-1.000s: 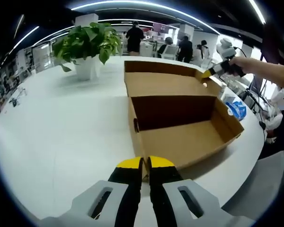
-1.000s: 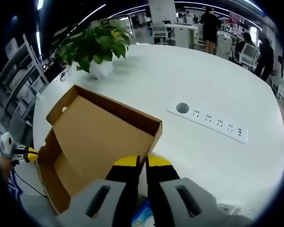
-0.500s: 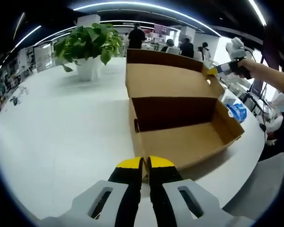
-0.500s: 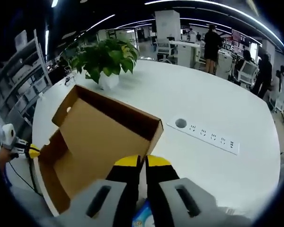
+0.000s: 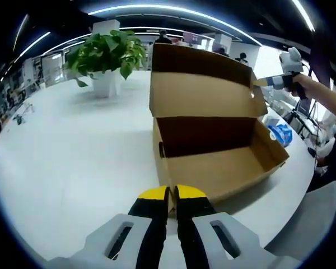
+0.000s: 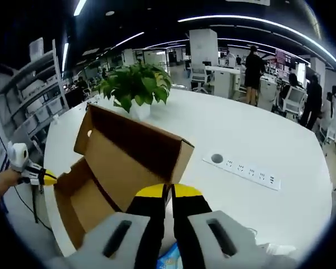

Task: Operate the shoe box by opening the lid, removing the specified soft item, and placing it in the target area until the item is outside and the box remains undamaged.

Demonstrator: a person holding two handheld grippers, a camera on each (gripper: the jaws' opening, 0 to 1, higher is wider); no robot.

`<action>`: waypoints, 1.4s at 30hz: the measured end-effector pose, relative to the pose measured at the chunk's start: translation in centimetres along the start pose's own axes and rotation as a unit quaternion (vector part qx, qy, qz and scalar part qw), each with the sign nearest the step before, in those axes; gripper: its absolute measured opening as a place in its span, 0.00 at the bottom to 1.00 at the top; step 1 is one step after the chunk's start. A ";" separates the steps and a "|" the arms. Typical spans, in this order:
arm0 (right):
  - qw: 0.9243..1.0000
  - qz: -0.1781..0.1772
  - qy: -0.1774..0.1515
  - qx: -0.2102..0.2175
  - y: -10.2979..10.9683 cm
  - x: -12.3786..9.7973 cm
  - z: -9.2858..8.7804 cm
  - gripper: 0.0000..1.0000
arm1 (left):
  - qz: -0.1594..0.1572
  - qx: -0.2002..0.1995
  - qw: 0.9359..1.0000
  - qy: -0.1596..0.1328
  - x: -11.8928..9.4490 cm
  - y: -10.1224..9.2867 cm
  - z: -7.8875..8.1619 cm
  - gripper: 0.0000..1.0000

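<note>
The left gripper [image 5: 172, 193] is clamped on the box's [image 5: 224, 168] near corner edge. The right gripper [image 6: 168, 192], jaws together, pinches the raised lid's [image 6: 140, 148] edge. The white table [image 5: 73, 151] around is wide. The soft item I cannot tell.

Brown shoe box [image 5: 213, 151], white table [image 5: 73, 151]

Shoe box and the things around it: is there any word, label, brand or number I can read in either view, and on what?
No text can be read in either view.
Shoe box: plain brown cardboard inside, no print showing.
Blue and white packet beside the box: some printing, too blurred to read.
Power strip set in the white table: sockets, no legible marks.
Signs in the far office: too small to read.
</note>
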State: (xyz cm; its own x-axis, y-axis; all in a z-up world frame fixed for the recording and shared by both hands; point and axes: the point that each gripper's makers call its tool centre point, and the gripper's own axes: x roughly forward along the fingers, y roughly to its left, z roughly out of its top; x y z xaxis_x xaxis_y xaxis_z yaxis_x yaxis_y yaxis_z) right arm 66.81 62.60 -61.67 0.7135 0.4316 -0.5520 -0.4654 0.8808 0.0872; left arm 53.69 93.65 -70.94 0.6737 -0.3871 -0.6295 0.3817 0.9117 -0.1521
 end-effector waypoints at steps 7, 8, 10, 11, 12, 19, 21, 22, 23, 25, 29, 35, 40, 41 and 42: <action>1.000 0.003 -0.026 -0.012 1.2 -1.3 0.1 0.01 | -0.001 -0.005 1.000 -0.004 0.1 -0.1 0.0 0.01; 1.000 0.003 -0.028 -0.011 1.3 -1.5 0.1 0.01 | -0.001 -0.006 1.000 -0.005 0.1 -0.1 0.0 0.02; 0.999 0.004 -0.034 -0.010 1.6 -1.8 0.0 0.01 | -0.003 -0.006 1.000 -0.007 0.1 -0.2 0.0 0.02; 0.999 0.004 -0.038 -0.011 1.7 -1.9 -0.1 0.01 | -0.003 -0.006 1.000 -0.007 0.1 -0.2 0.0 0.02; 0.999 0.003 -0.040 -0.013 1.7 -1.9 -0.2 0.01 | -0.004 -0.007 1.000 -0.008 0.1 -0.2 0.0 0.02; 0.998 -0.009 -0.054 -0.032 2.6 -3.0 -0.9 0.01 | -0.005 -0.006 1.000 -0.008 0.1 -0.3 -0.1 0.02; 0.998 -0.010 -0.058 -0.035 2.8 -3.3 -1.2 0.01 | -0.005 -0.008 1.000 -0.011 0.1 -0.3 -0.1 0.02; 0.998 -0.010 -0.060 -0.034 3.0 -3.5 -1.4 0.01 | -0.005 -0.009 1.000 -0.012 0.1 -0.2 -0.1 0.02; 0.998 -0.009 -0.061 -0.032 3.1 -3.7 -1.6 0.01 | -0.005 -0.011 1.000 -0.013 0.1 -0.2 -0.1 0.02; 0.997 -0.009 -0.065 -0.030 3.3 -3.9 -1.9 0.01 | -0.007 -0.013 1.000 -0.015 0.1 -0.2 -0.1 0.02; 0.997 -0.011 -0.073 -0.026 4.1 -4.6 -3.0 0.02 | -0.008 -0.020 1.000 -0.017 0.1 -0.3 -0.1 0.02; 0.997 -0.006 -0.079 -0.012 5.0 -5.3 -4.6 0.03 | -0.011 -0.020 1.000 -0.018 0.1 -0.3 -0.1 0.02; 0.997 -0.005 -0.083 -0.005 5.5 -5.6 -5.6 0.03 | -0.013 -0.018 1.000 -0.019 0.1 -0.3 -0.1 0.02; 0.996 -0.006 -0.085 -0.002 5.6 -5.6 -5.8 0.03 | -0.013 -0.018 1.000 -0.020 0.1 -0.3 -0.1 0.02; 0.996 -0.008 -0.087 -0.002 5.7 -5.7 -5.9 0.03 | -0.013 -0.018 1.000 -0.020 0.0 -0.3 -0.1 0.02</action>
State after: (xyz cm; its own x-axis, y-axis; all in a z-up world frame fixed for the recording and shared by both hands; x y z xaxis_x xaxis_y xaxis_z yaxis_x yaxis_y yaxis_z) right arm 56.99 63.99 -62.92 0.8004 0.4457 -0.4009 -0.4557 0.8868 0.0762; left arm 53.55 93.33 -70.97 0.6890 -0.4154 -0.5939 0.3775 0.9052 -0.1952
